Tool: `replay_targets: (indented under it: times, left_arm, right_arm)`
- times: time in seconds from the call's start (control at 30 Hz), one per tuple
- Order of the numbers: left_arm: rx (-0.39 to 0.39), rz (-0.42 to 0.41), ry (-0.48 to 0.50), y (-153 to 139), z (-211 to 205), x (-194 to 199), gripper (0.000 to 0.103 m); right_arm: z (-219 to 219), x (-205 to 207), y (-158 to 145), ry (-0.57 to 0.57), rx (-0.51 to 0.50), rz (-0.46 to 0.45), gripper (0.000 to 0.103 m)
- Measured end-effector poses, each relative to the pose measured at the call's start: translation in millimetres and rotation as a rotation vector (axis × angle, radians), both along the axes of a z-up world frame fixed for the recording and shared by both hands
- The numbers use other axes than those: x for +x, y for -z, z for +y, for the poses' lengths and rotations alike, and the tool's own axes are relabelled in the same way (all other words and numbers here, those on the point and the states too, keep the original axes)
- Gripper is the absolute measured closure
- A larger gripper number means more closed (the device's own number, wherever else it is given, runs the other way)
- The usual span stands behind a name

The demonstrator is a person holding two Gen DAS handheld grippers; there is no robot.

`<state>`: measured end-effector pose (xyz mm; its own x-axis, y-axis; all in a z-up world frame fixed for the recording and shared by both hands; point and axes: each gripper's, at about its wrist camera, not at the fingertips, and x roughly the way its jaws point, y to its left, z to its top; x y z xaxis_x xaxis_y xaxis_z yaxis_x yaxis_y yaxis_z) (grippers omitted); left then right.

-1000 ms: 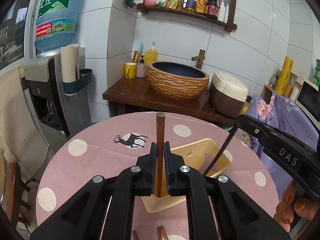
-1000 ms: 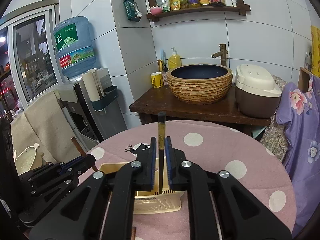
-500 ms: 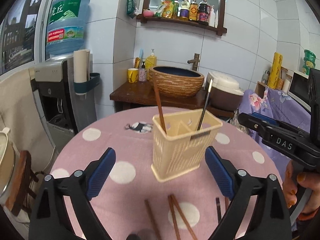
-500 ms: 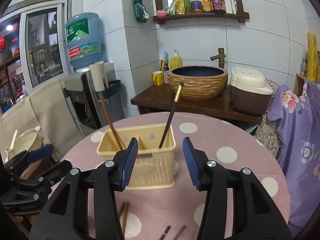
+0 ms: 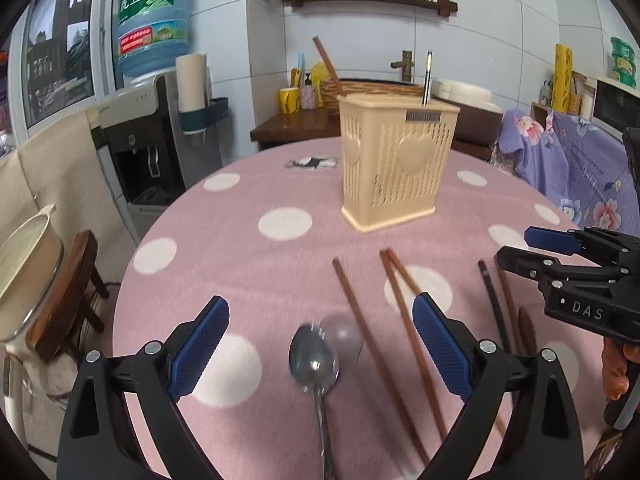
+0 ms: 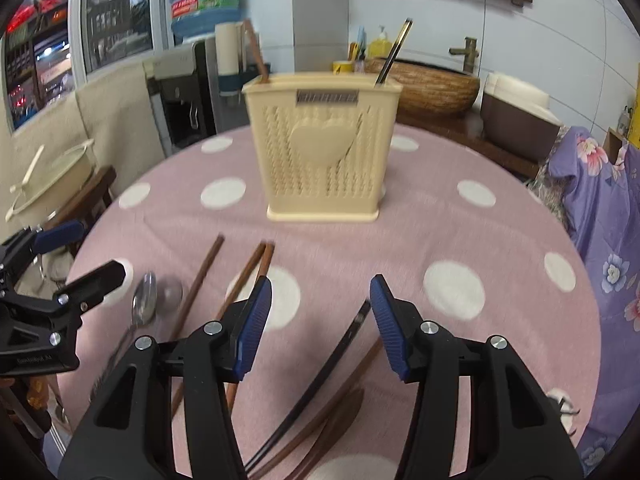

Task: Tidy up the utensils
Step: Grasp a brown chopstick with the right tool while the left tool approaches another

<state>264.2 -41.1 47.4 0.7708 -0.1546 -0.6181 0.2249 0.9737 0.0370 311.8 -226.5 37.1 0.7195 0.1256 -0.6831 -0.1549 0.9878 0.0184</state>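
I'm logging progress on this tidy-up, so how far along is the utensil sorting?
Done: one brown chopstick and one dark chopstick stand in the beige holder. In hand: nothing; the left gripper and right gripper are both open. Left: the metal spoon, brown chopsticks and dark chopstick lie on the tablecloth.

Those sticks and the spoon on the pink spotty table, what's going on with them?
Someone is tidying utensils with two hand-held grippers. A brown wooden chopstick and a black chopstick already stand in the beige plastic utensil basket. Both grippers are open and empty: the left gripper hangs over the shiny metal spoon, the right gripper over the black chopstick on the cloth. More brown chopsticks lie loose.
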Motion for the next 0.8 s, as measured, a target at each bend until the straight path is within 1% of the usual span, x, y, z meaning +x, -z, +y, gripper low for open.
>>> replay_targets:
  times: [0.1,0.2,0.37,0.47,0.53,0.57,0.6,0.63,0.67,0.73,0.8]
  left_arm:
    - [0.011,0.032,-0.018,13.8,3.2,-5.5,0.011]
    - [0.009,0.050,-0.016,21.1,4.8,-10.8,0.011]
    - [0.009,0.042,-0.008,22.5,4.6,-13.6,0.011]
    - [0.024,0.031,-0.003,20.0,2.2,-11.6,0.012]
    - [0.048,0.025,0.005,16.8,0.3,-6.7,0.018]
    - [0.055,0.028,0.002,16.3,0.5,-3.8,0.025]
    - [0.055,0.039,-0.003,16.1,1.6,-0.1,0.031]
    - [0.045,0.058,-0.008,16.5,3.7,4.5,0.034]
    - [0.028,0.075,-0.009,17.2,6.1,7.8,0.040]
    - [-0.013,0.105,-0.010,19.0,10.8,12.7,0.043]
    - [-0.025,0.113,-0.014,19.7,12.6,14.8,0.046]
  right_arm:
    - [5.8,-4.9,17.7,-0.013,0.015,0.051,0.051]
    - [12.4,-6.5,26.9,-0.031,0.014,0.079,0.051]
    - [25.9,-1.2,35.7,-0.085,0.030,0.136,0.051]
    - [35.5,6.3,44.1,-0.110,0.005,0.177,0.054]
    - [38.1,14.8,49.3,-0.116,0.002,0.208,0.057]
    - [38.5,18.4,51.6,-0.116,0.008,0.225,0.059]
    - [38.5,23.4,54.0,-0.113,0.019,0.244,0.060]
    - [38.9,27.2,54.7,-0.110,0.025,0.251,0.061]
    - [40.2,30.0,54.6,-0.110,0.017,0.250,0.063]
    - [45.6,37.2,54.9,-0.116,-0.016,0.255,0.065]
    - [50.6,45.5,55.3,-0.110,-0.048,0.256,0.068]
